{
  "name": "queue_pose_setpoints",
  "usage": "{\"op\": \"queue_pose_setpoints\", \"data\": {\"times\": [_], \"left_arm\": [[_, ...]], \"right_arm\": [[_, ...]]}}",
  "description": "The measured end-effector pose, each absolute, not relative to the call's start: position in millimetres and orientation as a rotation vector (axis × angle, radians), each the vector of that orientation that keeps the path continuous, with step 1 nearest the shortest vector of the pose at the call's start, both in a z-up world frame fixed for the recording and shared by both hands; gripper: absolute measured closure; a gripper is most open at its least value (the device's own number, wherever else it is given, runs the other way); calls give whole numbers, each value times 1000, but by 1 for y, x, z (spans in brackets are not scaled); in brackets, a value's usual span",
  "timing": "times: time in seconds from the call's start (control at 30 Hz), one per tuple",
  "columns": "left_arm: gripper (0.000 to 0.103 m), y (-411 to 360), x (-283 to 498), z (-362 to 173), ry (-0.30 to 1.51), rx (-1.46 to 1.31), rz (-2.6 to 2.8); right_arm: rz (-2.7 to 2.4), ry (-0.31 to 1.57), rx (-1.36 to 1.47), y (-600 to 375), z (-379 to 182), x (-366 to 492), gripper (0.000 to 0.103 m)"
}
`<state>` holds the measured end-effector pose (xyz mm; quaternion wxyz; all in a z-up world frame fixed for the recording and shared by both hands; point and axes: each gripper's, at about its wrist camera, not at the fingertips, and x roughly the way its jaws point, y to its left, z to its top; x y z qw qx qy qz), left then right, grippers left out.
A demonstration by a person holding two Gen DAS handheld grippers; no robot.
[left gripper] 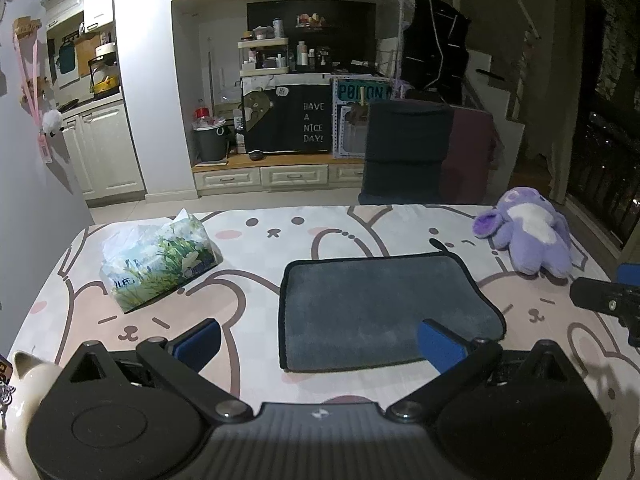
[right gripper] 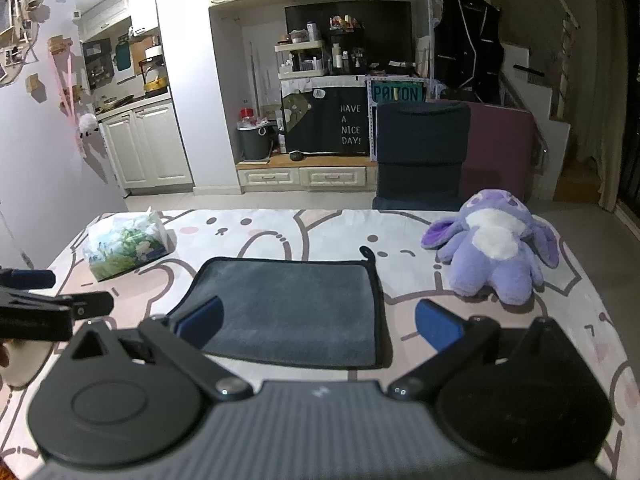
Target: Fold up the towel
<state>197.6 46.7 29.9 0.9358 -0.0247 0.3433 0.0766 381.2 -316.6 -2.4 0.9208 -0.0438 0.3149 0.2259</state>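
Gray towel lies flat on the table just ahead of both tools, left tool and right tool wide open, empty, seemingly lined up for its near corners.

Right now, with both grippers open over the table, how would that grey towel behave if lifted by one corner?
The grey towel lies flat with a plush pile, so it probably droops limply. Its black bound edge may give the fingers firmer purchase. It looks light, likely sliding on the tablecloth if pushed.
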Motion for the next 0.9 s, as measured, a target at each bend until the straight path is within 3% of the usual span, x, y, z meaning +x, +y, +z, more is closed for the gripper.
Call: {"op": "queue_pose_setpoints", "data": {"times": [0.9], "left_arm": [[0, 23, 114, 49, 640, -44, 79]], "right_arm": [[495, 588, -87, -347, 12, 296, 0]]}}
